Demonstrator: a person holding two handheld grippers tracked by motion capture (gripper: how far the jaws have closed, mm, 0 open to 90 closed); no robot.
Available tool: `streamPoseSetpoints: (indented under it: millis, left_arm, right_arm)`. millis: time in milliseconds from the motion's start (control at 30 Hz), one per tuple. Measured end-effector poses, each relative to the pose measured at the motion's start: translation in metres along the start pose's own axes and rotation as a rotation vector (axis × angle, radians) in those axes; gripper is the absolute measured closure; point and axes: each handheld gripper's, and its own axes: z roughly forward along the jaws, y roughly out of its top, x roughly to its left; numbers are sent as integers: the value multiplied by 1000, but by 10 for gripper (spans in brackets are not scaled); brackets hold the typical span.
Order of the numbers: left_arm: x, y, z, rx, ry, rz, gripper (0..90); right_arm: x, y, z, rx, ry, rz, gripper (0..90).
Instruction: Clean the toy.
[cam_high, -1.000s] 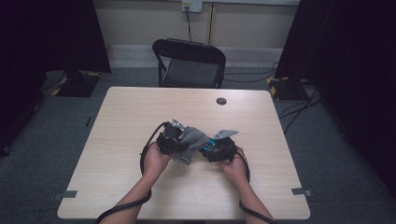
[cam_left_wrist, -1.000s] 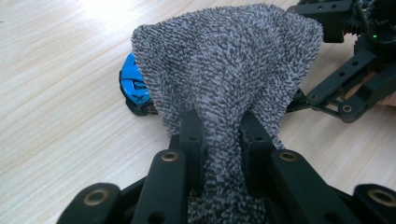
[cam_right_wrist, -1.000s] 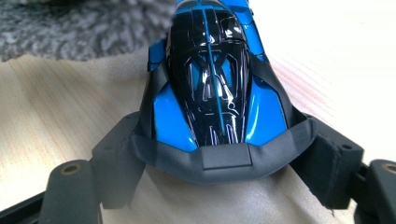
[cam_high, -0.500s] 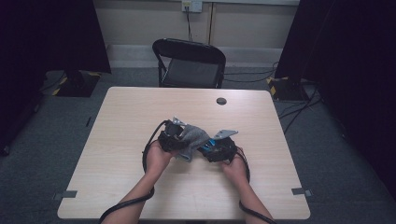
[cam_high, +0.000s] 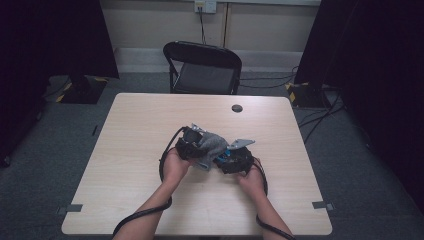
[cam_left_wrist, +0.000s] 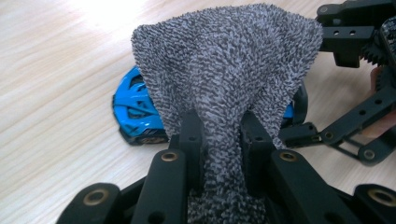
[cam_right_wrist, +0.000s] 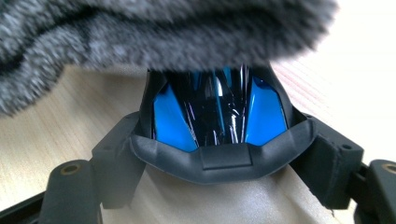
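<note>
Blue toy car clamped at its sides between the jaws of the right gripper, nose or tail toward that gripper's camera, glossy dark window panels between blue body panels; seen low over the table, just above or on its surface, exact contact not discernible. Same car glimpsed in the left gripper view behind and beneath the cloth, on the pale wood.

Grey terry cloth draped over the car, fanned wide at its far edge and gathered to a narrow neck, pinched tightly there by the left gripper. Cloth overhung the car's top in the right gripper view, blurred by closeness.

Viewed from above: cloth bridged the left gripper and right gripper, both held close together near the table's middle, slightly toward the person's side. Forearms entered from the bottom edge, cables trailing.

Farther out: small dark round disc near the table's far edge; black folding chair beyond it.
</note>
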Motion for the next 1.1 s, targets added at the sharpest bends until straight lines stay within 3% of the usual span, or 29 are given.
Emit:
streamPoseSetpoints:
  millis: [267,367,500,600,967,1100]
  left_arm:
    - [-18,8,16,13,-35,21,750]
    - [-26,11,23,29,-20,54,748]
    - [-25,12,28,35,-31,23,746]
    - [-28,13,33,51,-15,51,746]
    - [-31,19,33,83,27,95,749]
    - [-23,19,31,74,13,47,750]
  right_arm:
    - [0,0,0,-1,-1,-2,242]
    - [0,0,0,-1,-1,1,242]
    - [0,0,0,-1,0,1,242]
    - [0,0,0,-1,0,2,242]
    - [0,0,0,-3,-2,1,244]
    - [0,0,0,-3,-3,0,245]
